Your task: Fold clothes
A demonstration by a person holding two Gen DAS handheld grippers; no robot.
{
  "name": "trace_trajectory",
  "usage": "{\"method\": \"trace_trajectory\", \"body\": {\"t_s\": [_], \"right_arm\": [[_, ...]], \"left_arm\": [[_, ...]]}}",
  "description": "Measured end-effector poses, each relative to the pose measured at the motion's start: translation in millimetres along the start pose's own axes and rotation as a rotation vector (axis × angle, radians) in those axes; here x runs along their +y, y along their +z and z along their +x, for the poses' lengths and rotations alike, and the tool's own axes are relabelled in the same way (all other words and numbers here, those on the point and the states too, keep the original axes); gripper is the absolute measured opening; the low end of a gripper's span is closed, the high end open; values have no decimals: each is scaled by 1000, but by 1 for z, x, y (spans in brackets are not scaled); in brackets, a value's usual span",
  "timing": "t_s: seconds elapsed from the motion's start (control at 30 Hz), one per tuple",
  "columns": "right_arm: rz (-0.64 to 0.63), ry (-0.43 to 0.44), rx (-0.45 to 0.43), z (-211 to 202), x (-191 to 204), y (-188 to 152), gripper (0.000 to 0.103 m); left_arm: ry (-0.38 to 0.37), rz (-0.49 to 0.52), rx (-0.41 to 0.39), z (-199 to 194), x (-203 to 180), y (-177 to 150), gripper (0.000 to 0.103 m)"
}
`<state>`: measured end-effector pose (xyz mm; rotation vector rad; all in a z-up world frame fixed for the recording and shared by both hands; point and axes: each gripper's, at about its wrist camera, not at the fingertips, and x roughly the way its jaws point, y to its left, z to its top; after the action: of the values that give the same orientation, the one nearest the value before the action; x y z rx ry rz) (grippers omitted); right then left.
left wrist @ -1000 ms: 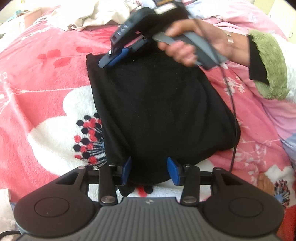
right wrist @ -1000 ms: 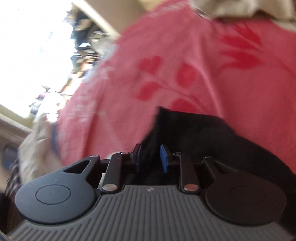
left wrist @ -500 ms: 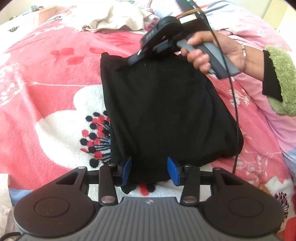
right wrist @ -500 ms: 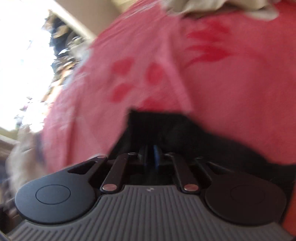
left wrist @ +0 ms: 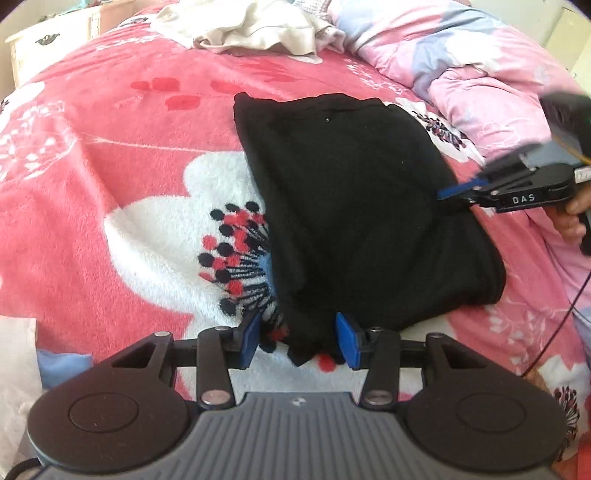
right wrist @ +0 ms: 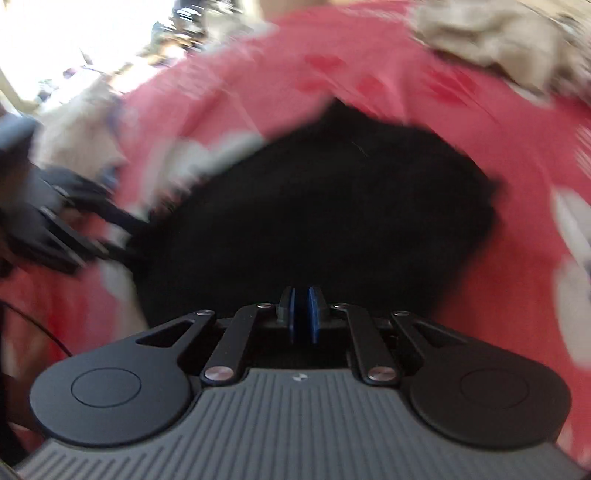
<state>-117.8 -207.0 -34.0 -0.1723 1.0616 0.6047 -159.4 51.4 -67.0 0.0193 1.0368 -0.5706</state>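
At the near edge of the left wrist view, the left gripper (left wrist: 298, 343) points steeply down at the bed. Its blue pads stand partly apart, and the near corner of the black garment (left wrist: 354, 214) lies between them. Whether the pads press on the cloth cannot be told from the pictures. The position suggests that this gripper is pinning or steadying the near corner while the other hand works.

The black garment lies as a folded, roughly rectangular bundle on the pink floral blanket (left wrist: 122, 206), near the middle of the bed. The fold appears largely complete; the edges are stacked and no sleeve hangs loose.

At the right edge of the bundle, the right gripper (left wrist: 448, 192) is held by a hand (left wrist: 576, 216). In its own view its pads (right wrist: 313, 314) stand almost together with a thin gap, and nothing is visibly clamped between them. The tip sits at the garment's side, probably to tuck or square that edge.

Compared with one second earlier, the right gripper has swung from the far top corner of the garment to its right side, and its jaws have narrowed from partly open. The left gripper has shifted slightly.

Beyond the bundle lie a cream garment (left wrist: 251, 26) and a pale quilt (left wrist: 461, 62), both untouched.
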Motion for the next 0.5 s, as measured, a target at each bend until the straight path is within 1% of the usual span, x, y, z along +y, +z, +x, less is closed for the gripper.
{"method": "trace_trajectory", "body": {"t_s": [0.03, 0.07, 0.1, 0.2, 0.23, 0.27, 0.37, 0.47, 0.5], "right_arm": [[78, -15, -23, -6, -13, -11, 2], [179, -26, -58, -17, -24, -19, 3], [238, -72, -88, -30, -26, -26, 8], [205, -80, -162, -55, -6, -37, 9], [176, -18, -172, -56, 5, -40, 9], [133, 31, -169, -55, 20, -42, 9], [-11, 103, -76, -32, 62, -59, 11], [101, 30, 34, -11, 50, -81, 11], [212, 49, 17, -16, 38, -88, 11]], "left_arm": [[1, 0, -2, -1, 0, -1, 46], [2, -5, -4, -2, 1, -1, 46], [1, -11, -7, -6, 2, -2, 46], [2, -17, -6, -10, 4, -5, 46], [5, -16, -4, -11, 4, -6, 46], [7, -16, -1, -11, 4, -6, 46], [7, -73, 14, -17, 10, -10, 46], [-6, -166, 27, -27, 20, -15, 46], [-21, -194, 30, -31, 23, -17, 46]]}}
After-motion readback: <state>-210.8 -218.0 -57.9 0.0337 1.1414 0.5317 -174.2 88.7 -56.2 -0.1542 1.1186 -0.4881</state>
